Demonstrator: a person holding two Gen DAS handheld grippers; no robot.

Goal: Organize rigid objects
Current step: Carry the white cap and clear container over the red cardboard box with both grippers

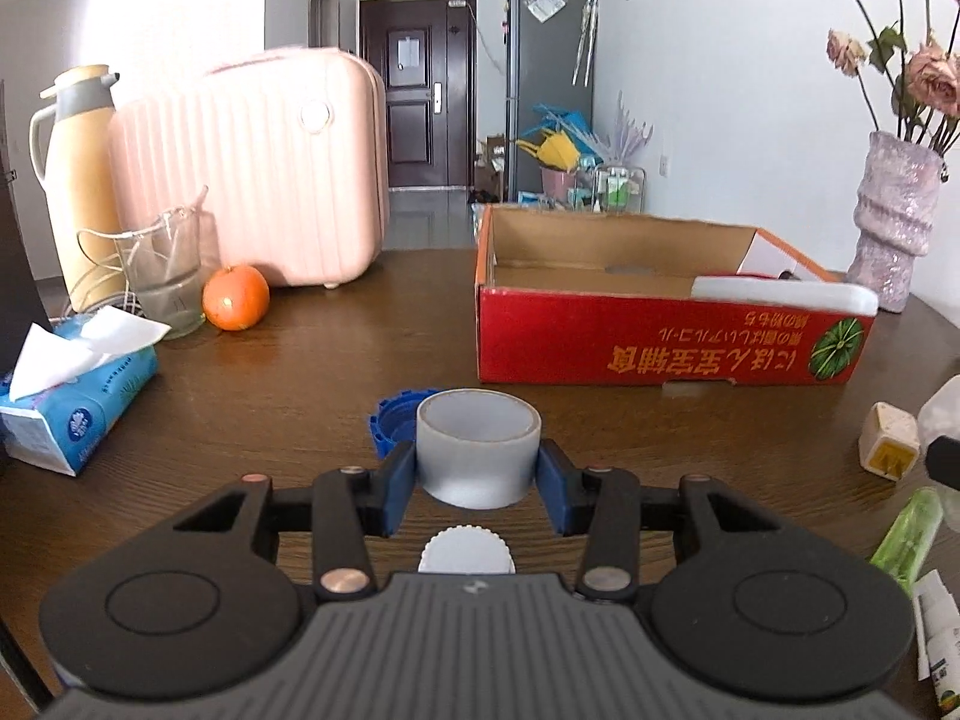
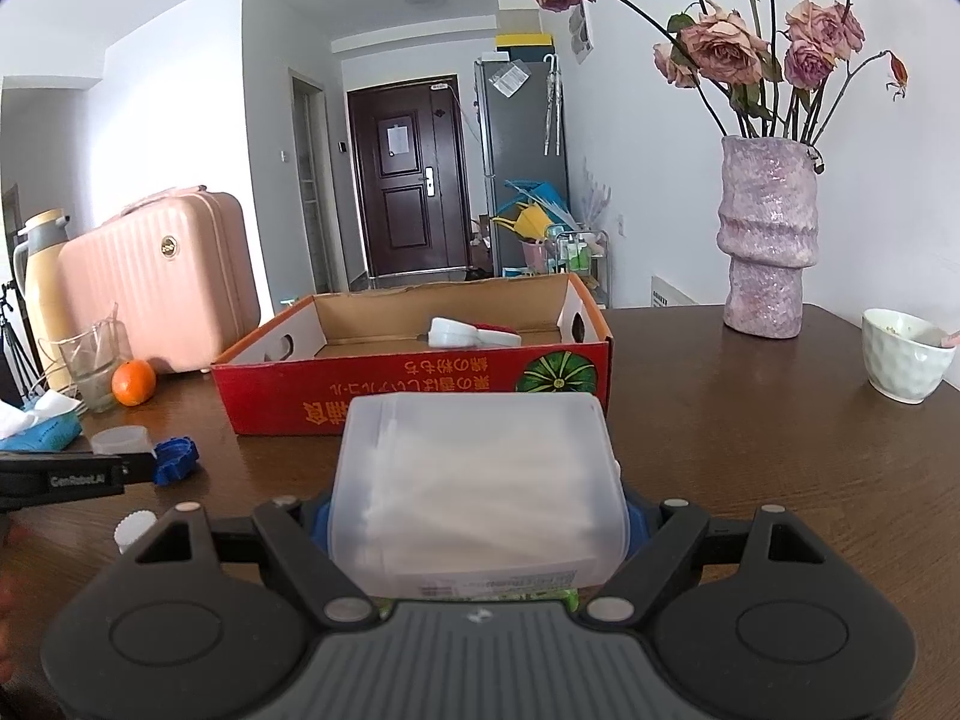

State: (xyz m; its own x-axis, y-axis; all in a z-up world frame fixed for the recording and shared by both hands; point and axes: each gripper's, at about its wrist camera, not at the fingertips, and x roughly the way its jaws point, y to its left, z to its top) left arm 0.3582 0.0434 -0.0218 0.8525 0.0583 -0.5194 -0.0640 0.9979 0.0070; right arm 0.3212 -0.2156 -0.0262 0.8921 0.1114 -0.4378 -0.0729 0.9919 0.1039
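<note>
My left gripper is shut on a grey tape roll, held a little above the brown table. Just behind the roll lies a blue ridged cap, and a white ridged cap lies under the fingers. My right gripper is shut on a translucent plastic box that fills the space between its blue pads. An open red cardboard box stands ahead of both grippers, with a white object inside it. The left gripper shows at the left edge of the right wrist view.
At the left stand a pink suitcase, a thermos, a glass, an orange and a tissue pack. A vase of dried roses and a white bowl stand at the right. Small packets lie at the right.
</note>
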